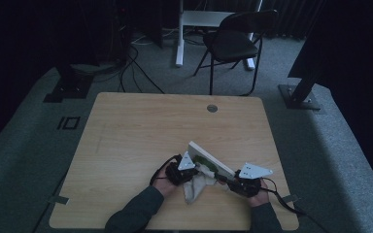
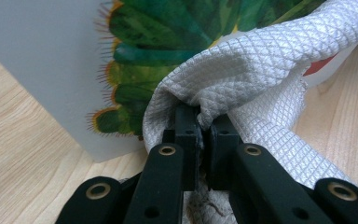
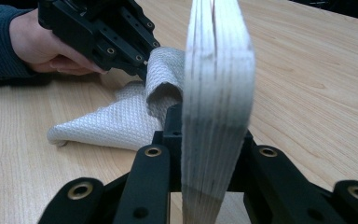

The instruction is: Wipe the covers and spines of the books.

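Note:
A thick board book (image 1: 208, 157) with a green caterpillar picture (image 2: 168, 46) on its white cover stands on edge near the table's front. My right gripper (image 1: 227, 182) is shut on the book's page block (image 3: 216, 93), seen edge-on between the jaws. A white waffle-weave cloth (image 1: 196, 186) lies bunched against the cover. My left gripper (image 1: 190, 173) is shut on a fold of this cloth (image 2: 242, 79) and presses it to the picture. In the right gripper view the left gripper (image 3: 142, 63) and a hand sit left of the book, with the cloth (image 3: 121, 119) below.
The wooden table (image 1: 141, 131) has a round cable hole (image 1: 212, 108) near its far edge. A black folding chair (image 1: 235, 41) and a white desk leg (image 1: 179, 34) stand beyond it on grey carpet. Cables trail across the floor at the far left.

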